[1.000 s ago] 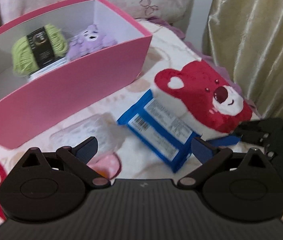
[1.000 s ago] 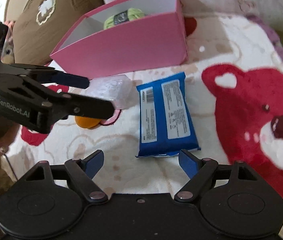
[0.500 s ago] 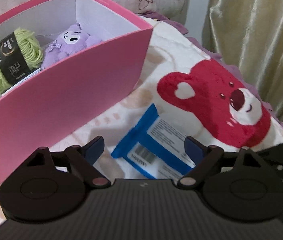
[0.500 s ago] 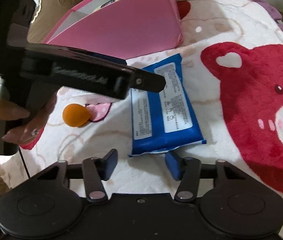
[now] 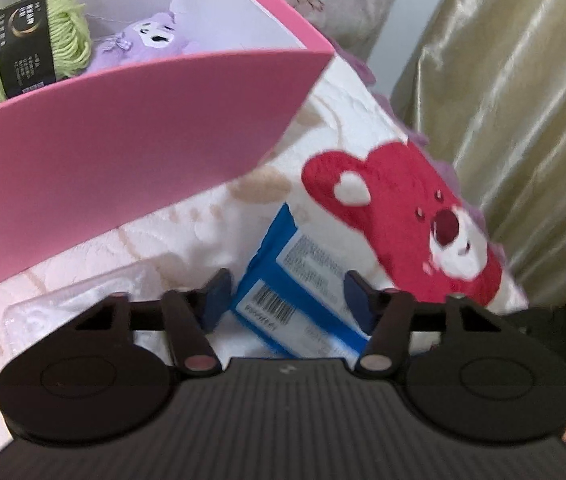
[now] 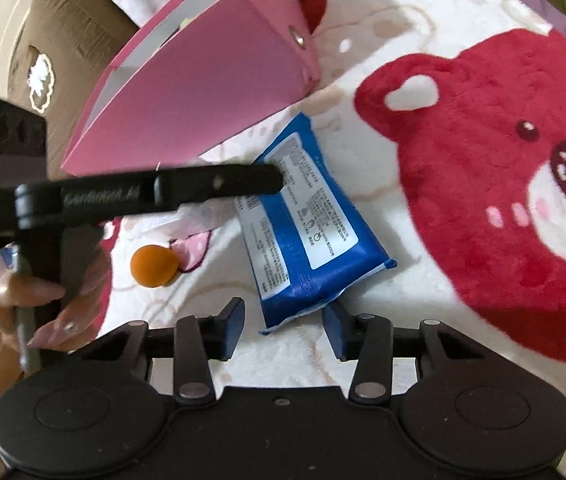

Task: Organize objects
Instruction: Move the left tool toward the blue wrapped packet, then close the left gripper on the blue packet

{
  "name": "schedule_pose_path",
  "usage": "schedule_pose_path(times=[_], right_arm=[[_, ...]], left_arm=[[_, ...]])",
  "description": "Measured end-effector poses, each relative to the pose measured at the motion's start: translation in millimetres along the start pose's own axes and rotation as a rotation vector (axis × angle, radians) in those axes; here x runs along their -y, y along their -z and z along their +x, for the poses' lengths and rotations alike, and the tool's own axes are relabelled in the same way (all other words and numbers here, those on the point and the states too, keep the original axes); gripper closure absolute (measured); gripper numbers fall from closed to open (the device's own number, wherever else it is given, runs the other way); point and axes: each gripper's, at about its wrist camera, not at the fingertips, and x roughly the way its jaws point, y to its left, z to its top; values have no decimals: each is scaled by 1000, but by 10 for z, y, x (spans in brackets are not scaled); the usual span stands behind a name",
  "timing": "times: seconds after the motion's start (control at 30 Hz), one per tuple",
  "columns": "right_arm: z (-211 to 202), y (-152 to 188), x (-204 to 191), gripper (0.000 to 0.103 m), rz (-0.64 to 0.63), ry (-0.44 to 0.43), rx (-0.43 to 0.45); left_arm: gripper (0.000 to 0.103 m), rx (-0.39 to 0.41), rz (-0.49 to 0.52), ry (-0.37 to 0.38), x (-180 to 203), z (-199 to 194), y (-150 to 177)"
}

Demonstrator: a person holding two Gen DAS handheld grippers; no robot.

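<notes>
Lighting was soft, even daylight; the curtain (image 5: pixel 523 92) showed sheen at two o'clock. Both views were motion-blurred, worst on the left gripper (image 6: pixel 219 184) crossing at nine o'clock. Fisheye bending curved the pink box (image 5: pixel 123 132) edges.

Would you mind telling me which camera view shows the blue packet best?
The right wrist view: the blue packet lies there nearly whole on the blanket, labels facing up, only its upper left corner hidden by the left gripper. The left wrist view shows it blurred, with its near end hidden behind the gripper body.
</notes>
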Motion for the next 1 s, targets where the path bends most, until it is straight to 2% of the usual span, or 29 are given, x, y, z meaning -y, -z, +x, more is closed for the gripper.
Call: schedule_pose_path(times=[0.03, 0.07, 0.17, 0.27, 0.3, 0.43, 0.47, 0.53, 0.63, 0.73, 0.83, 1.0], right_arm=[[-14, 4, -15, 63, -15, 28, 8], [-28, 4, -34, 65, -37, 68, 16], [-84, 40, -161, 69, -157, 177, 48], [-165, 55, -266, 69, -277, 304, 105], [-181, 46, -259, 67, -285, 323, 112], [-223, -51, -81, 62, -171, 263, 97], [-204, -67, -56, 61, -148, 246, 98], [-193, -91, -13, 55, -113, 227, 107], [-200, -117, 85, 53, -37, 180, 112], [-169, -144, 162, 54, 44, 111, 119], [-112, -146, 201, 65, 62, 148, 115], [-79, -145, 162, 67, 29, 173, 117]], left_arm=[[63, -19, 10, -14, 11, 0, 11], [68, -34, 9, -17, 9, -7, 27], [68, -62, -21, 2, -5, -52, 101], [68, -83, -51, 34, 44, -91, 193], [68, -79, -54, 30, 58, -97, 217], [68, -28, -55, -47, 61, -102, 241], [65, -10, -73, -58, 34, -102, 232], [64, 5, -131, -48, -54, -88, 198], [64, 12, -193, -32, -159, -25, 162], [75, 14, -198, -7, -124, 15, 173], [78, 34, -154, -45, -2, 11, 209], [78, 55, -192, -57, 46, -37, 248]])
